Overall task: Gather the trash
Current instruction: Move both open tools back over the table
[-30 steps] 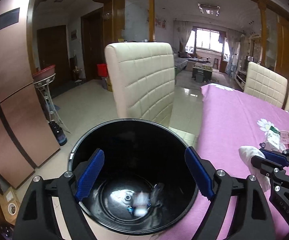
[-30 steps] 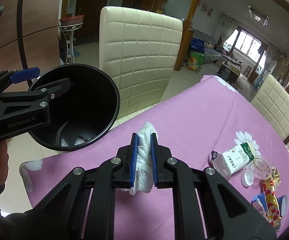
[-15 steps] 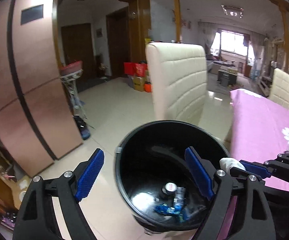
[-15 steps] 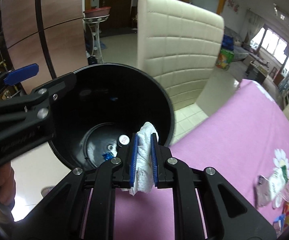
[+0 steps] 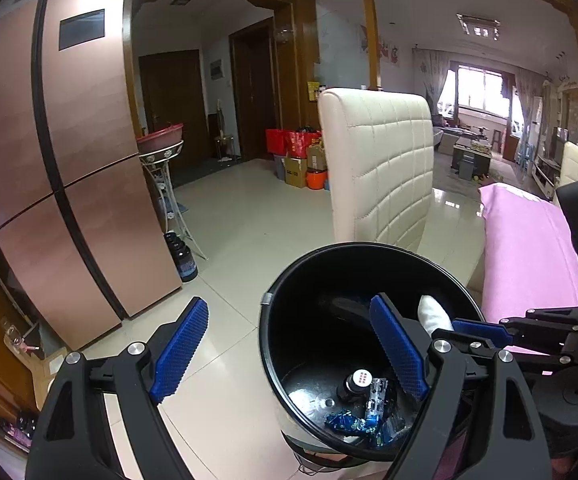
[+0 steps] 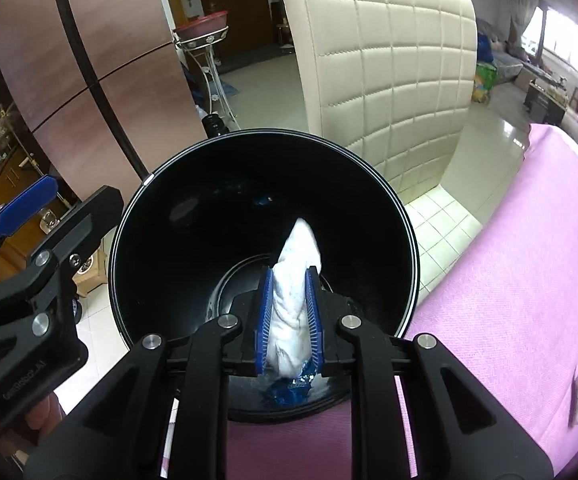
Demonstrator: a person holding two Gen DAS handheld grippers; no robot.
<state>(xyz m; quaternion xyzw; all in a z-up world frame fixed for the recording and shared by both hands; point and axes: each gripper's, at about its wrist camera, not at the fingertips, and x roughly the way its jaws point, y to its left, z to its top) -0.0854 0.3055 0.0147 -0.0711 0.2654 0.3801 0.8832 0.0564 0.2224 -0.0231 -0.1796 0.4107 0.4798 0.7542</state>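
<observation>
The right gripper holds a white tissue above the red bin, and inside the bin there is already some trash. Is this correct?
Not quite: the bin is black, not red, as the right wrist view shows. The right gripper has the white tissue between its just-opening jaws above it, with trash already inside.

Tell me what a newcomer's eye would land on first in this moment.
The crumpled white tissue stands between the blue pads of the right gripper, poised over the mouth of the black bin beside the pink tablecloth; the jaws have just been opening. In the left wrist view, blue wrappers and a small bottle lie at the bin's bottom.
</observation>
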